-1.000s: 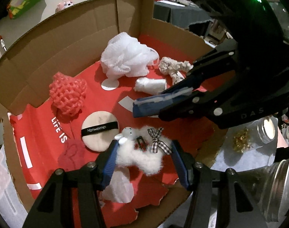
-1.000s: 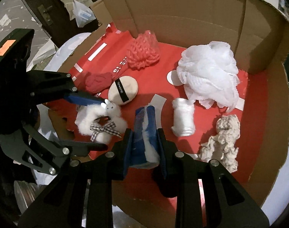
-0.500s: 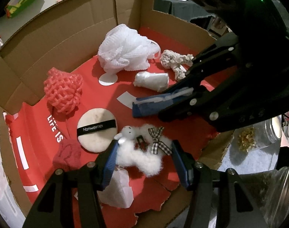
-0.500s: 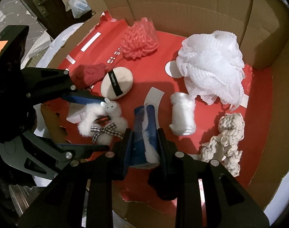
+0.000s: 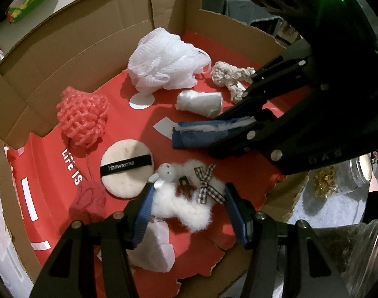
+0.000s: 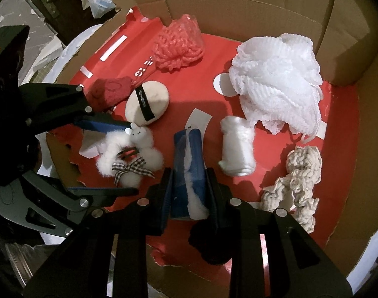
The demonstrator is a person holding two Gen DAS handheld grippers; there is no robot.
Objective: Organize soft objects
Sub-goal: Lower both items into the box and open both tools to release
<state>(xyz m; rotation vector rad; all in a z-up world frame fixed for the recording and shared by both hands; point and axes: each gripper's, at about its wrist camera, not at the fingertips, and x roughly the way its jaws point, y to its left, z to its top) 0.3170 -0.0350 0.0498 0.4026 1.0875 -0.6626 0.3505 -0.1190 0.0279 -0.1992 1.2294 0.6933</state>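
Observation:
A fluffy white hair tie (image 5: 186, 203) with a bunny head and a checked bow sits between the blue pads of my left gripper (image 5: 189, 198), which is shut on it just above the red floor of the cardboard box (image 5: 52, 57). My right gripper (image 6: 189, 173) is shut on a blue pouch (image 6: 189, 154) with white fluff spilling from it. In the left wrist view, the right gripper (image 5: 218, 134) reaches in from the right with the blue pouch (image 5: 193, 136). In the right wrist view, the left gripper (image 6: 128, 157) holds the hair tie (image 6: 129, 154) at the left.
In the box lie a white mesh pouf (image 5: 164, 62), pink net sponge (image 5: 82, 116), round powder puff (image 5: 126, 168), dark red cloth (image 5: 88, 203), white roll (image 5: 198, 103), cream knitted piece (image 5: 228, 74) and white sponge wedge (image 5: 154, 248). Glass jars (image 5: 362, 173) stand outside on the right.
Both grippers keep their holds. The right wrist view has tipped a little further down into the box; the objects on the floor have not moved.

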